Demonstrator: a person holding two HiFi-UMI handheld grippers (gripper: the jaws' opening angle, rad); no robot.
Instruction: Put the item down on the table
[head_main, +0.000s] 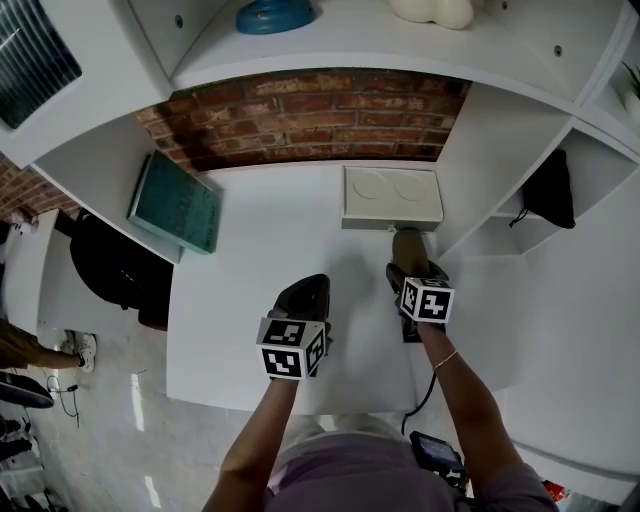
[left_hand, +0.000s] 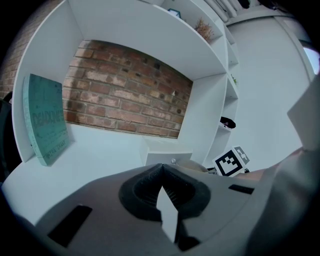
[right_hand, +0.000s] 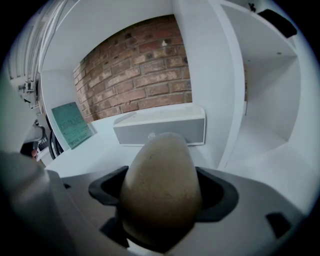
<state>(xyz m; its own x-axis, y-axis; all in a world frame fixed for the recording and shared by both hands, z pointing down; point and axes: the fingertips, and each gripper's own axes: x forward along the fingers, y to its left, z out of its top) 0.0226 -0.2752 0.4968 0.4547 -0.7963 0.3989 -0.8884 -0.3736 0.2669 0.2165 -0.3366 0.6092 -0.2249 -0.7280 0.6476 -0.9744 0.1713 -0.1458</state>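
Observation:
A tan egg-shaped item (right_hand: 161, 185) fills the jaws of my right gripper (right_hand: 162, 192), which is shut on it. From the head view the same tan item (head_main: 409, 249) pokes out ahead of the right gripper (head_main: 412, 268), just in front of the white box (head_main: 391, 197) on the white table (head_main: 270, 250). My left gripper (head_main: 303, 298) hovers over the table's middle, its jaws closed together with nothing between them. In the left gripper view the left gripper's (left_hand: 161, 187) dark pads meet at the tip.
A teal book (head_main: 177, 203) leans against the left shelf wall. Red brick backs the alcove. White shelf walls close in on both sides; a black object (head_main: 549, 190) sits in a right cubby. A blue dish (head_main: 274, 15) rests on the shelf above.

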